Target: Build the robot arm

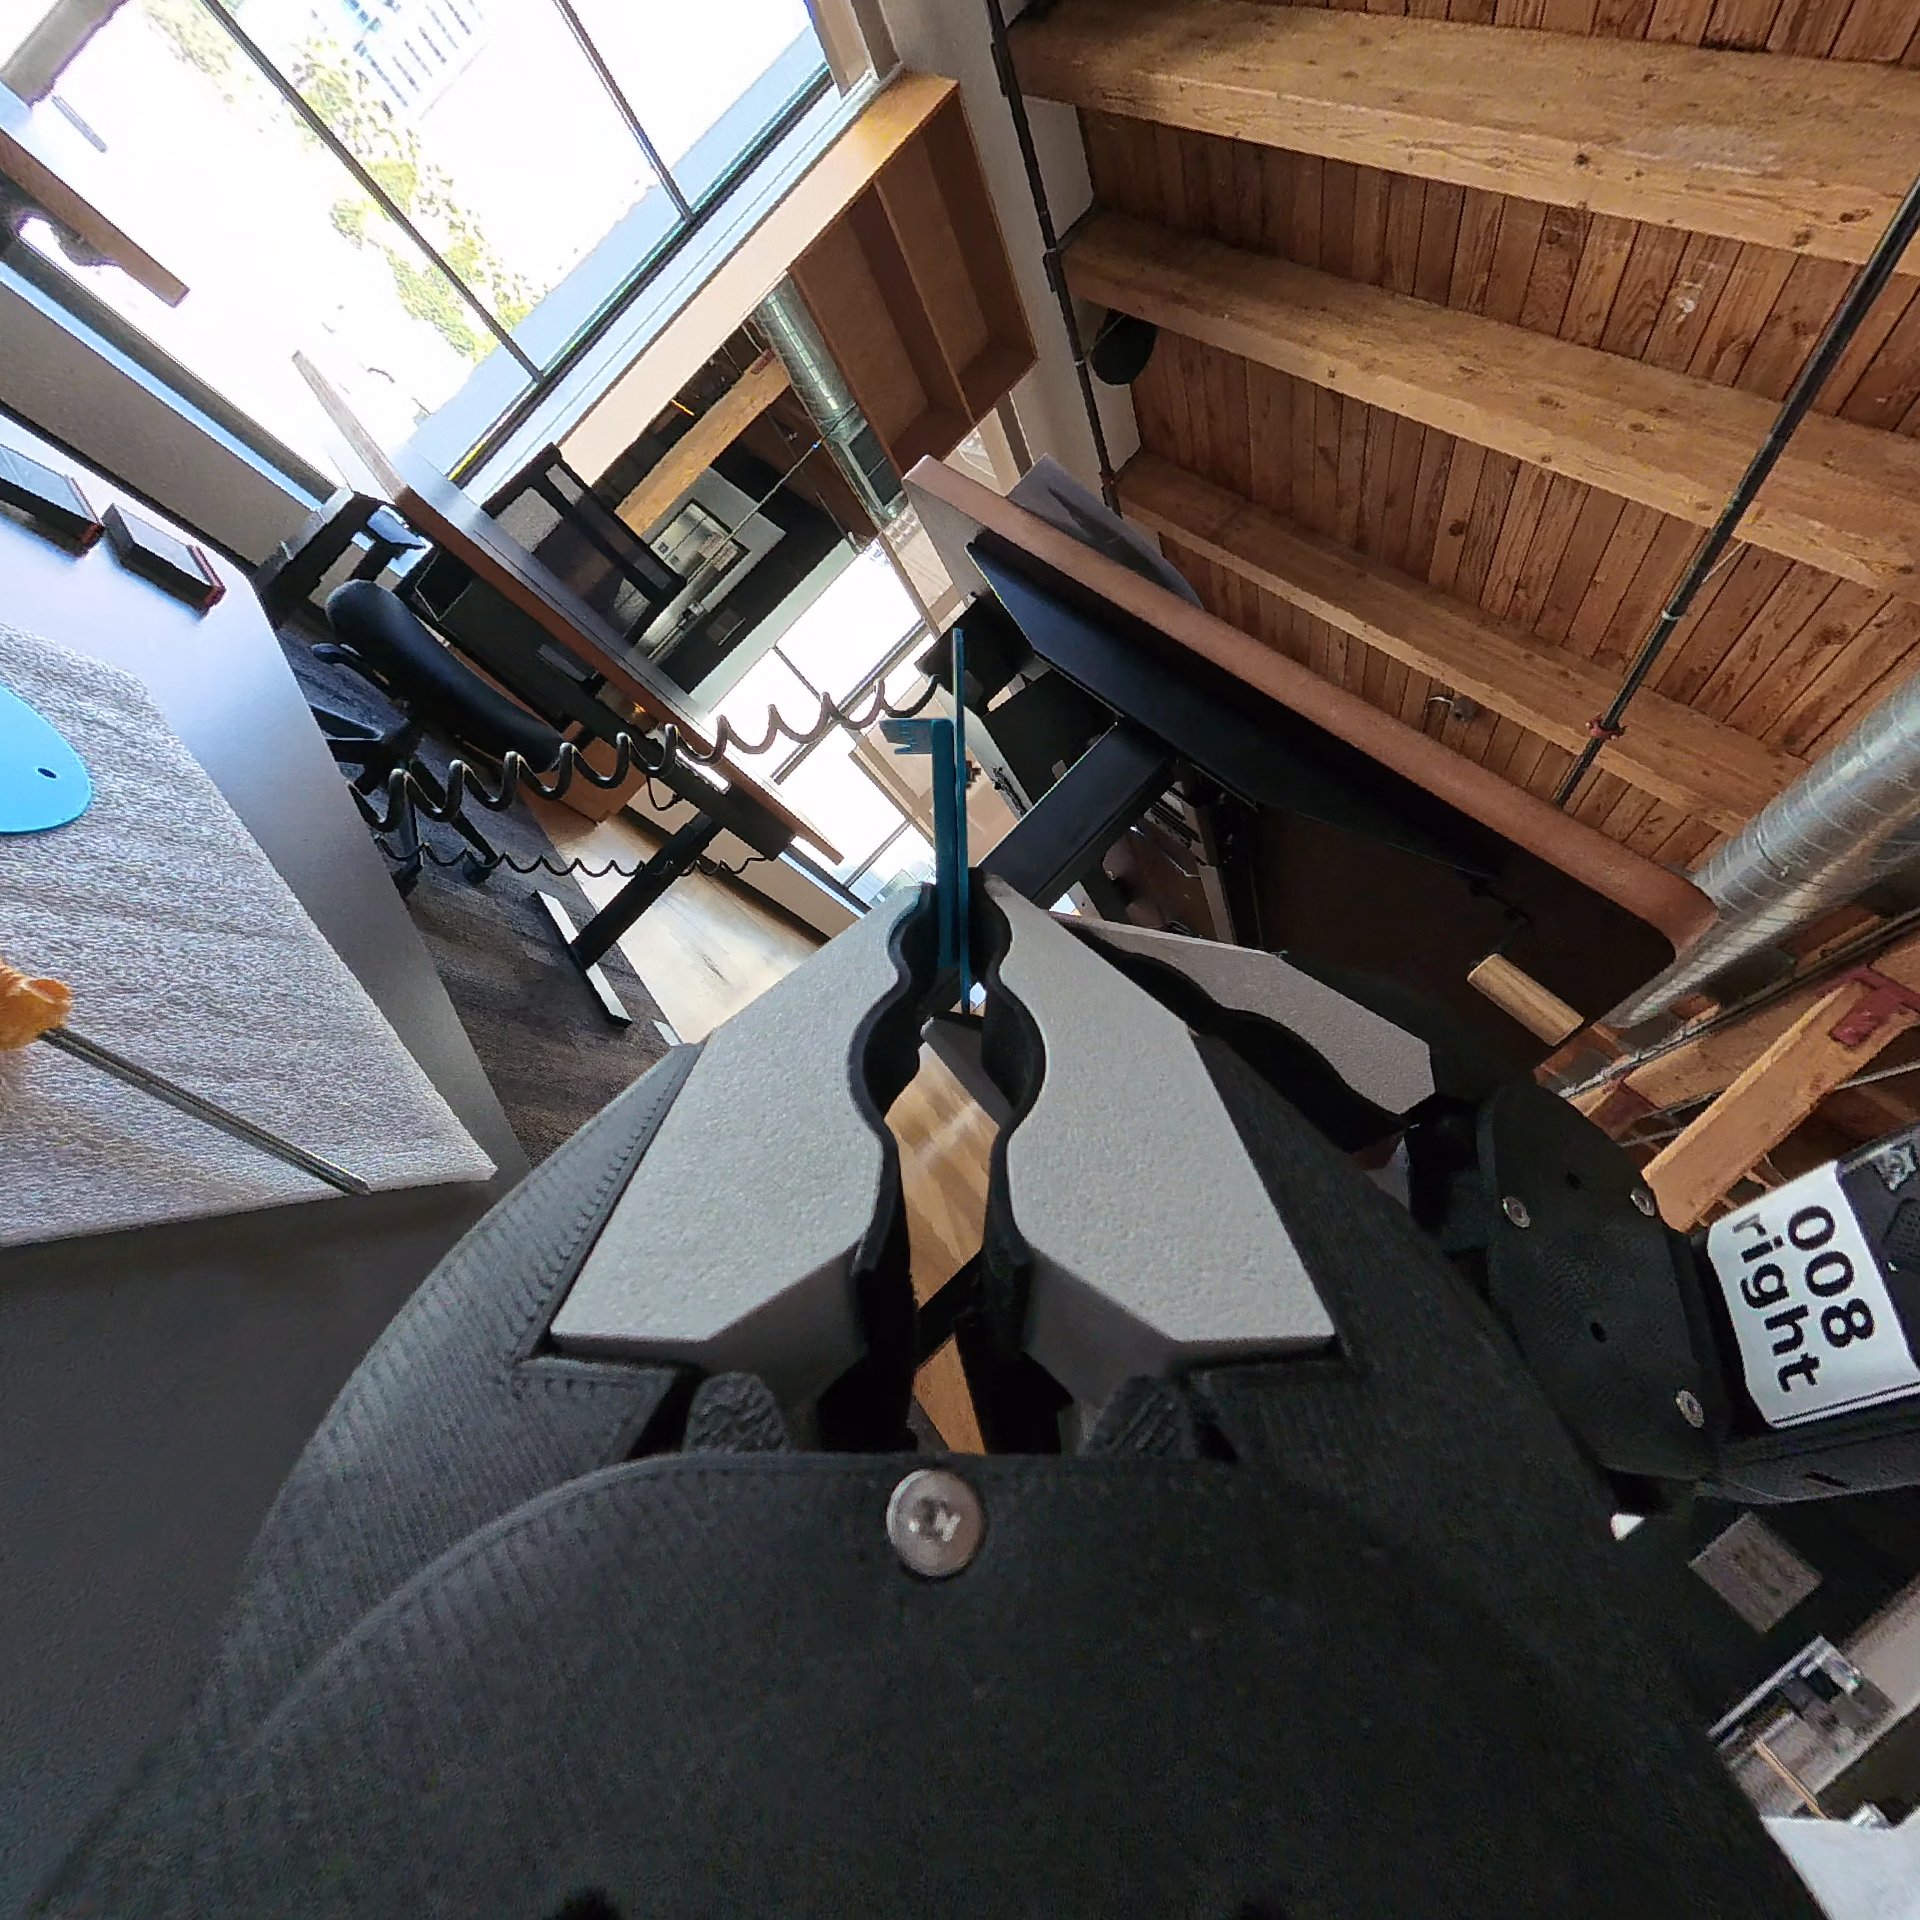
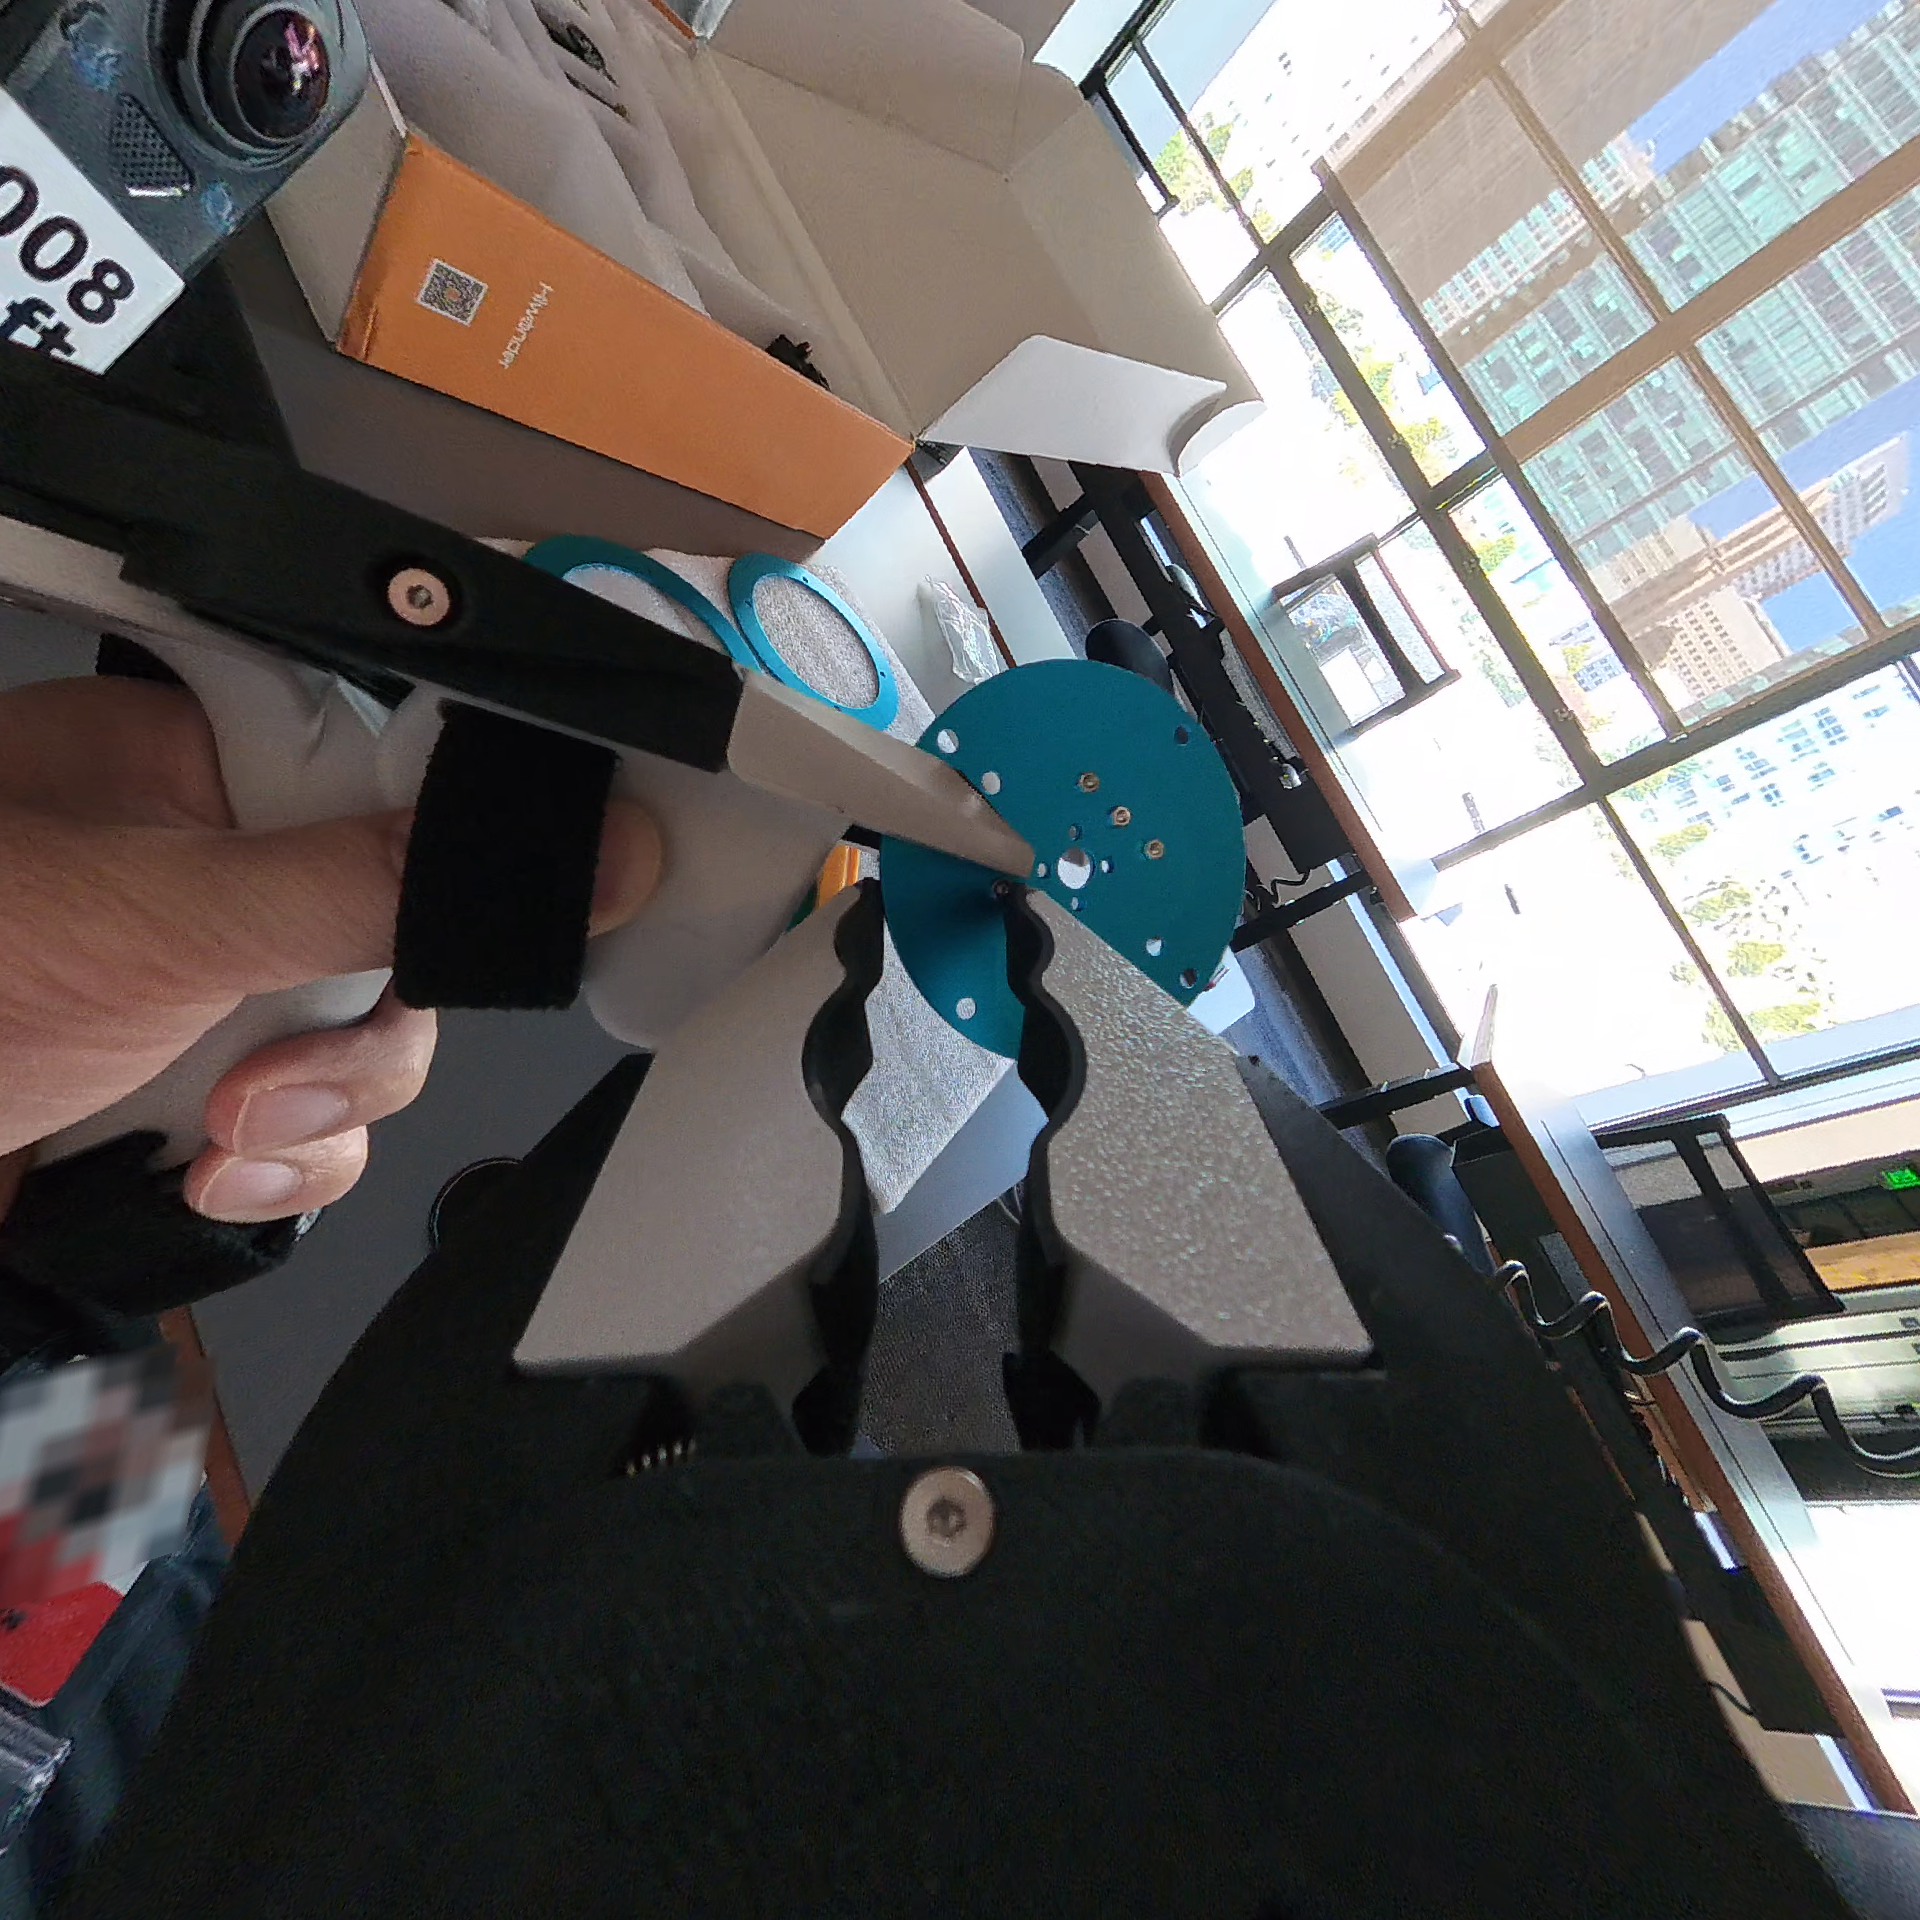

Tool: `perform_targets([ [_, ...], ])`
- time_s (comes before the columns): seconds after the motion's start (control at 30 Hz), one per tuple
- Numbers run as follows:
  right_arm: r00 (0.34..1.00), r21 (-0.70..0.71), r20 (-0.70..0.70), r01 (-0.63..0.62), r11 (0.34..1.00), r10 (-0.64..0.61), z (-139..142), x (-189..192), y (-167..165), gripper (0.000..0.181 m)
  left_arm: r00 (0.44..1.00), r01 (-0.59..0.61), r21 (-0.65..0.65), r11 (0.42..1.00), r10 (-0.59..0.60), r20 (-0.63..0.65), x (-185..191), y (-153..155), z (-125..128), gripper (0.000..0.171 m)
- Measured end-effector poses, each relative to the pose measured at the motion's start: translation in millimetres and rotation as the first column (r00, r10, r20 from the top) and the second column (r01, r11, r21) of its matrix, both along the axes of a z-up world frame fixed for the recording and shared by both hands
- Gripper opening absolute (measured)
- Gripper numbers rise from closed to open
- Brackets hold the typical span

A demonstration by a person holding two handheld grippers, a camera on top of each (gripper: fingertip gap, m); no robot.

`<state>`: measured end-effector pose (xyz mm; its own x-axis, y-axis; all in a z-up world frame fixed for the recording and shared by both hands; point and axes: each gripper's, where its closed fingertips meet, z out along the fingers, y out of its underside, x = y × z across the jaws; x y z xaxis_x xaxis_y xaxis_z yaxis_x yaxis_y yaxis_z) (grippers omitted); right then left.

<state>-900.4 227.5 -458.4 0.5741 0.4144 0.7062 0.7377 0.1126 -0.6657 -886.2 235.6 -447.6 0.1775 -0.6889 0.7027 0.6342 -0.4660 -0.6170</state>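
- Office with wood-beam ceiling and tall windows; grey worktop (image 1: 260, 727) at left carries a pale mat (image 1: 156, 935), a screwdriver (image 1: 208, 1112) and a blue plate (image 1: 31, 769).
- Left claw (image 1: 954, 904): pressed together on a thin teal disc (image 1: 951, 810), seen edge-on and held in the air off the worktop's edge, over the floor.
- Right claw (image 2: 943, 909): partly spread, gripping nothing. Its tips sit at the disc's lower rim; contact cannot be told.
- Right wrist view shows the disc face-on, with the left claw's tip near its centre hole. Two teal rings (image 2: 741, 608) lie on the mat beside an orange box (image 2: 623, 364).
- Hazard 1: the pinch looks narrow and the disc smooth, so a nudge from the right claw could pivot it about the grip.
- Hazard 2: if the left claw loosens before another hold is secure, the disc would likely drop past the worktop's edge to the floor.
- Hazard 3: the right claw faces the disc's flat side, so closing as aligned would probably push it, not grip it.
- Hazard 4: the small brass fittings on the disc's face could catch a tip.
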Motion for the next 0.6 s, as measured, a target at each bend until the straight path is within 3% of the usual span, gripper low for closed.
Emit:
perform_targets([
  [0.03, 1.0, -0.004, -0.003, -0.001, 1.0, 0.001, -0.1, 0.1, 0.1, 0.022, 1.0, 0.001, -0.002, 1.0, -0.001, 0.001, 0.0, 0.1, -0.1, 0.003],
  [0.6, 0.999, -0.022, -0.03, 0.012, 1.0, -0.013, 0.4, 2.8, 0.0, 0.03, 1.0, 0.01, -0.009, 1.0, -0.01, 0.012, 0.6, -0.8, -1.8, 0.003],
])
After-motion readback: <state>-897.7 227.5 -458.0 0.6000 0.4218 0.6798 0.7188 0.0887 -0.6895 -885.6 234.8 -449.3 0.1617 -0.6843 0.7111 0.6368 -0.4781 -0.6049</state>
